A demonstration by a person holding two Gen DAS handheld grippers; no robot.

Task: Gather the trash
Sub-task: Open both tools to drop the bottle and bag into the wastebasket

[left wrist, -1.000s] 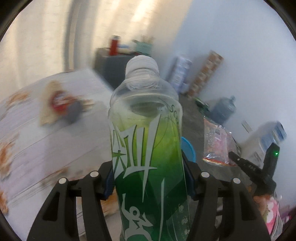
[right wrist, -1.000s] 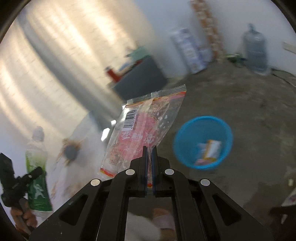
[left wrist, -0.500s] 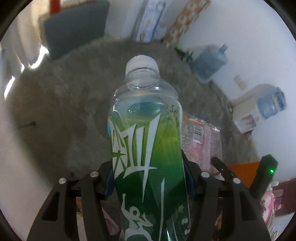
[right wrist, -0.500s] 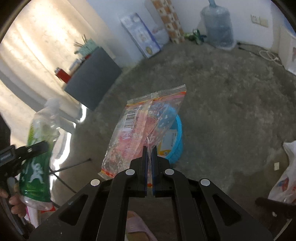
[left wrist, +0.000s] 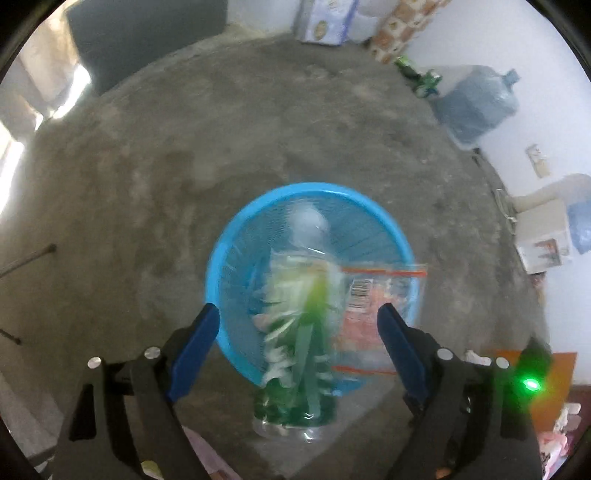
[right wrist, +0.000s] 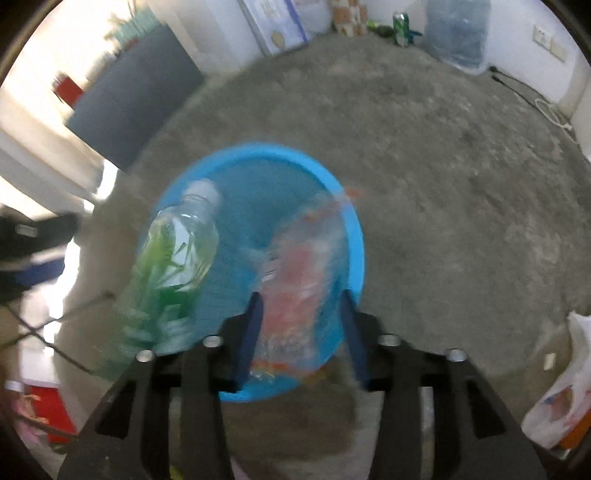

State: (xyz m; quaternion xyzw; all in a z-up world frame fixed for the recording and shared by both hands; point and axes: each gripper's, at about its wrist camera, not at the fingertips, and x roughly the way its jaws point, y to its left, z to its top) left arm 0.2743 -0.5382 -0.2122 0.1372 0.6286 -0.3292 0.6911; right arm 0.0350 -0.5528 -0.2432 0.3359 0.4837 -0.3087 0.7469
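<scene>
Left wrist view: looks steeply down, close above the blue basket point(left wrist: 221, 258) on the floor point(left wrist: 147, 166). Right wrist view: same steep downward look, close. Shared: basket point(right wrist: 354, 236), floor, water jug point(left wrist: 476, 103) by the wall.

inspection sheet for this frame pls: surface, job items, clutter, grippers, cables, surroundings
Surface: bare grey concrete floor.
Job's things: blue basket on the floor; green bottle and pink wrapper blurred, over the basket, free of the pads.
Clutter: white plastic bag, green can.
Grippers: left gripper and right gripper above the basket, jaws opening.
Cables: white cord by the wall.
Surroundings: water jug, dark cabinet, cartons.
</scene>
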